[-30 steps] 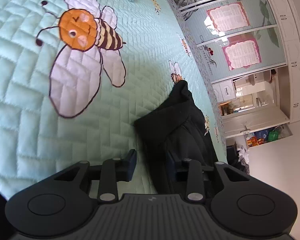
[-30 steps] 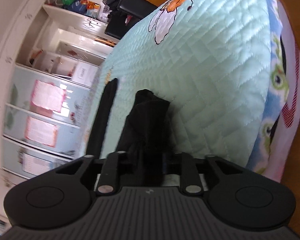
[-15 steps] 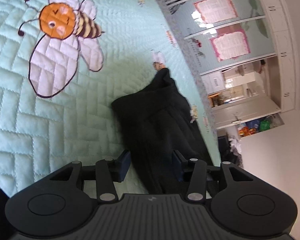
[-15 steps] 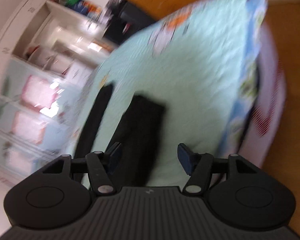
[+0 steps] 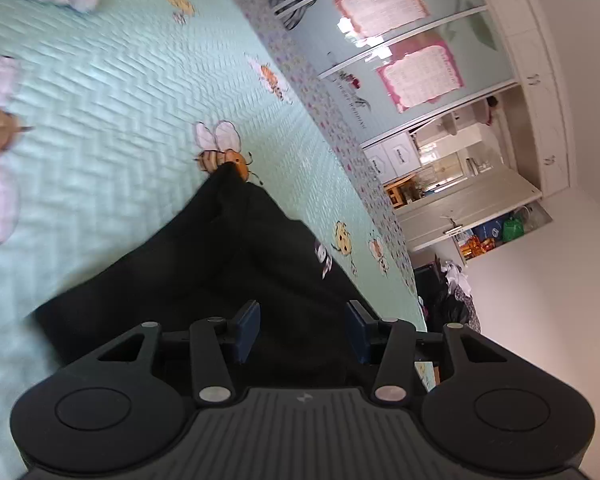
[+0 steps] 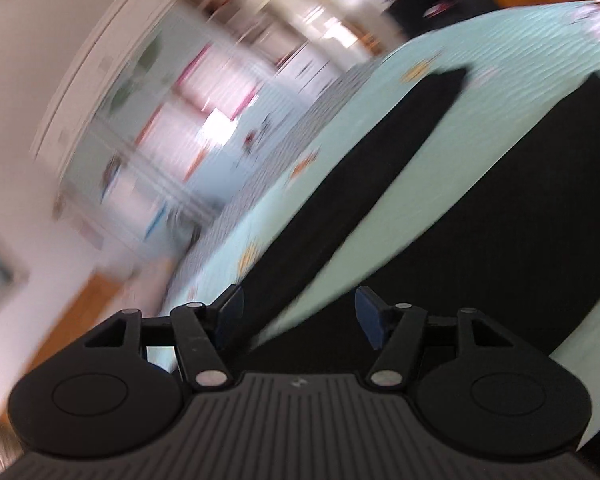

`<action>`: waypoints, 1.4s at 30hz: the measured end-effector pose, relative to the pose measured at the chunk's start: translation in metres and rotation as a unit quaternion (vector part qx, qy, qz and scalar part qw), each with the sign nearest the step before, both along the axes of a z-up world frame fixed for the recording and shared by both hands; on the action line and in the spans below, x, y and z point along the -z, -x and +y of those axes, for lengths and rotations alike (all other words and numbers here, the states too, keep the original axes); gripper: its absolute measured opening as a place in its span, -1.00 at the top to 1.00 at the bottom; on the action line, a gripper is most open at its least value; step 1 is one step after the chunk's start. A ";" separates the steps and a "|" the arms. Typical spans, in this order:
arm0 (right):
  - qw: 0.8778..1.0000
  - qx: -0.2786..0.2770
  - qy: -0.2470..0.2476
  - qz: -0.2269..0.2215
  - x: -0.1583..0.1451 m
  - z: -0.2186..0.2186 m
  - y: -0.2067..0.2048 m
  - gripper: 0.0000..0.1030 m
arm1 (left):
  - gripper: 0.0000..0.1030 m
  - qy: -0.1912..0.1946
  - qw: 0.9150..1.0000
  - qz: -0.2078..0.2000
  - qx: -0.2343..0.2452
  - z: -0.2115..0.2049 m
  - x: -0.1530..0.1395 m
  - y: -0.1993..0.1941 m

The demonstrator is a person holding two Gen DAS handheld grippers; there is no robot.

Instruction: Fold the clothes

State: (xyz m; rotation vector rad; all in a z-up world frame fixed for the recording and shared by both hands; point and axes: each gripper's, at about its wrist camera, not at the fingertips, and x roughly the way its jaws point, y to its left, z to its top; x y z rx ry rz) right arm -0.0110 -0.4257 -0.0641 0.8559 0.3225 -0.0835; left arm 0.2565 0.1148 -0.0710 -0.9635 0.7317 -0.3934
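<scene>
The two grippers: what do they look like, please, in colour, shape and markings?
Both look alike. The left gripper and the right gripper have a black ribbed body with a small pale logo, two round discs at the sides, black linkage arms with silver pivot pins, and dark blue pads on the fingers. No cables or sleeves show.

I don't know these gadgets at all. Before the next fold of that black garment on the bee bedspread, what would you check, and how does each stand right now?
1. Left gripper free of cloth: ok, jaws apart.
2. Right gripper free: ok, jaws apart.
3. Black fabric garment resting on the mint quilted bedspread: ok.
4. Garment lying smooth: not ok, ridges show.
5. Long black strip aligned with the main part: cannot tell, blurred.
</scene>
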 end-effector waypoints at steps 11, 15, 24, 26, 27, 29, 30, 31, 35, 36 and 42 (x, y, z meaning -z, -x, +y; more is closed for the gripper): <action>0.996 -0.084 0.012 0.012 0.024 0.046 -0.016 -0.24 | 0.07 -0.022 0.998 0.053 0.029 -0.085 0.027 -0.148; 0.996 -0.088 0.017 0.005 0.022 0.040 -0.032 -0.24 | 0.27 -0.065 0.994 0.083 0.018 -0.096 0.053 -0.182; 0.993 -0.102 0.053 -0.010 0.016 0.037 -0.053 -0.24 | 0.69 -0.124 0.989 0.066 -0.032 -0.085 0.046 -0.249; 0.993 -0.101 0.052 -0.014 0.014 0.036 -0.054 -0.24 | -0.07 -0.115 0.992 0.047 -0.025 -0.077 0.027 -0.228; 0.994 -0.100 0.046 -0.015 0.015 0.035 -0.055 -0.24 | -0.33 -0.124 0.991 0.041 -0.020 -0.075 0.018 -0.217; 0.994 -0.102 0.028 -0.011 0.020 0.033 -0.055 -0.24 | -0.33 -0.189 0.981 0.035 0.012 -0.071 0.002 -0.208; 0.994 -0.105 0.022 -0.009 0.022 0.033 -0.055 -0.24 | -0.33 -0.225 0.973 0.032 0.028 -0.067 -0.005 -0.207; 0.994 -0.108 0.022 -0.008 0.022 0.034 -0.055 -0.24 | -0.33 -0.260 0.964 0.030 0.044 -0.064 -0.012 -0.205; 0.993 -0.107 0.035 -0.014 0.018 0.037 -0.051 -0.24 | -0.31 -0.281 0.954 0.056 0.083 -0.047 -0.020 -0.218; 0.994 -0.106 0.033 -0.015 0.018 0.037 -0.050 -0.24 | -0.31 -0.297 0.948 0.059 0.097 -0.049 -0.021 -0.219; 0.994 -0.105 0.028 -0.002 0.022 0.034 -0.054 -0.25 | -0.28 -0.291 0.945 0.090 0.118 -0.044 0.002 -0.212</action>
